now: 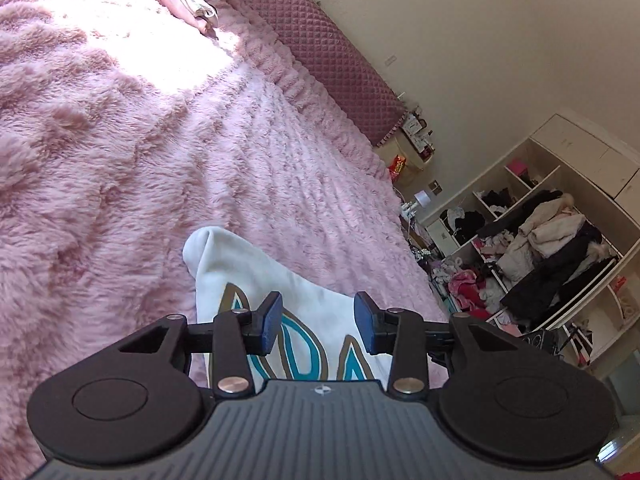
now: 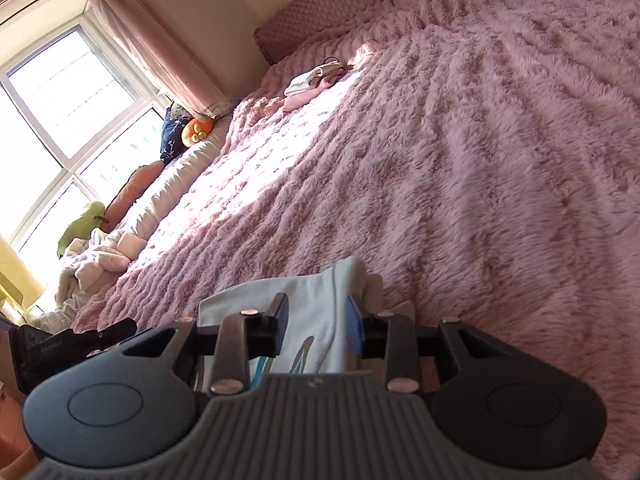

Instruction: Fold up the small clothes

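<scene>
left gripper (image 1: pixel 317 322): jaws partly open, blue pads apart; the white garment shows in the gap below them. whether the pads press any cloth cannot be told.
right gripper (image 2: pixel 317 322): jaws partly open, narrower than the left; cloth of the garment fills the gap between the pads, with a fold edge running by the right pad. a firm pinch cannot be confirmed.
garment (image 1: pixel 256 280): white, with teal letters outlined in brown; lies on the bed at its near edge, just under both grippers. one rounded end reaches up onto the blanket in the left view; in the right view a folded edge stands up by the right pad.
bed (image 1: pixel 120 140): covered with a fluffy pink blanket, sunlit patch across the middle.
folded pile (image 2: pixel 316 78): small pink and white clothes, far up the bed near the headboard, well apart from the garment.
headboard (image 1: pixel 320 48): quilted, dusty pink, along the wall.
shelves (image 1: pixel 560 240): open white unit beyond the bed, stuffed with coats and clothes.
window (image 2: pixel 60 100): bright, pink curtain at its side; cushions and soft toys along the sill side of the bed.
</scene>
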The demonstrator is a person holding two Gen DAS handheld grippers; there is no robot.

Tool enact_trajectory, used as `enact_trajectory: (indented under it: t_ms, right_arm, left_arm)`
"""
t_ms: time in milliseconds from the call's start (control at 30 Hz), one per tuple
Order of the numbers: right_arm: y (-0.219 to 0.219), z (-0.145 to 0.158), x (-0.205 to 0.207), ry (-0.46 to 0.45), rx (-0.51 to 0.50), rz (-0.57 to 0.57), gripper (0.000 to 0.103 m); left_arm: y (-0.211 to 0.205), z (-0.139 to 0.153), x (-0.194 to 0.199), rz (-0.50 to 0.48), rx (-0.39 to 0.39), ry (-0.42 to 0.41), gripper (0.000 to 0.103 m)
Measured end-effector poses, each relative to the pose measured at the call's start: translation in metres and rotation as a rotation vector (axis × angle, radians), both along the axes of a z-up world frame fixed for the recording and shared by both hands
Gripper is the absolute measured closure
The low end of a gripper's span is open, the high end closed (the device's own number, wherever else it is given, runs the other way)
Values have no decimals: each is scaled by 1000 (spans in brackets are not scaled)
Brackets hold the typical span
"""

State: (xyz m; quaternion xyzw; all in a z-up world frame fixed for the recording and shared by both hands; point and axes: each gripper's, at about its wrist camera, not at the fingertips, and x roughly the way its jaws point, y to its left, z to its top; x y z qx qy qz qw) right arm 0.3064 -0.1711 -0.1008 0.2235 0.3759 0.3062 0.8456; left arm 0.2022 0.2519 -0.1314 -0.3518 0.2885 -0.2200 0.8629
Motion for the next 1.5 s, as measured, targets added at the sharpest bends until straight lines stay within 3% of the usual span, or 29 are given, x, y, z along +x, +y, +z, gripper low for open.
enact_trajectory:
  t_ms: [133,333,500,567,667,700,733,833,867,967,1067,1267,1367,1467,1500]
  right_arm:
    - [-10,21,-71,-46,-17,72,74]
    - [-13,-4,-160,-11,-112,154,74]
    - [-30,-39,-179,69,-149,50,80]
    - [-40,-50,-178,114,-119,8,89]
    - [-49,-55,-178,162,-59,-35,91]
    - [-50,-52,-179,164,-49,-41,86]
    - [-50,-46,-181,152,-46,-40,80]
    - [-50,-25,-194,68,-73,-54,64]
    - [-51,-20,-198,39,-89,-61,62]
    - [-50,-11,-207,-30,-195,-88,61]
    - [-56,-17,-208,-5,-218,-90,61]
    - [-59,-24,-211,21,-230,-111,61]
    - [-54,-24,-211,21,-248,-108,62]
    - [-49,-23,-209,17,-252,-91,79]
    - [-47,-23,-209,14,-250,-87,97]
  left_arm:
    - [-29,3,-56,-41,-12,39,51]
    - [-62,-22,-94,-77,-54,99,49]
    - [-66,-49,-96,-82,40,145,50]
    - [-64,-59,-96,-83,72,161,68]
    - [-55,-59,-101,-50,6,179,68]
    - [-55,-52,-106,-36,13,159,64]
    - [-56,-47,-111,-28,36,141,58]
    - [-68,-18,-140,4,215,49,51]
    - [-72,-12,-149,12,278,25,46]
    - [-93,-3,-173,8,505,-11,45]
    - [-104,-13,-180,-21,621,14,45]
    - [-115,-20,-179,-17,741,2,78]
    - [-120,-22,-176,-27,765,5,93]
    - [-129,-22,-178,0,820,2,97]
    - [-131,-21,-179,19,827,7,97]
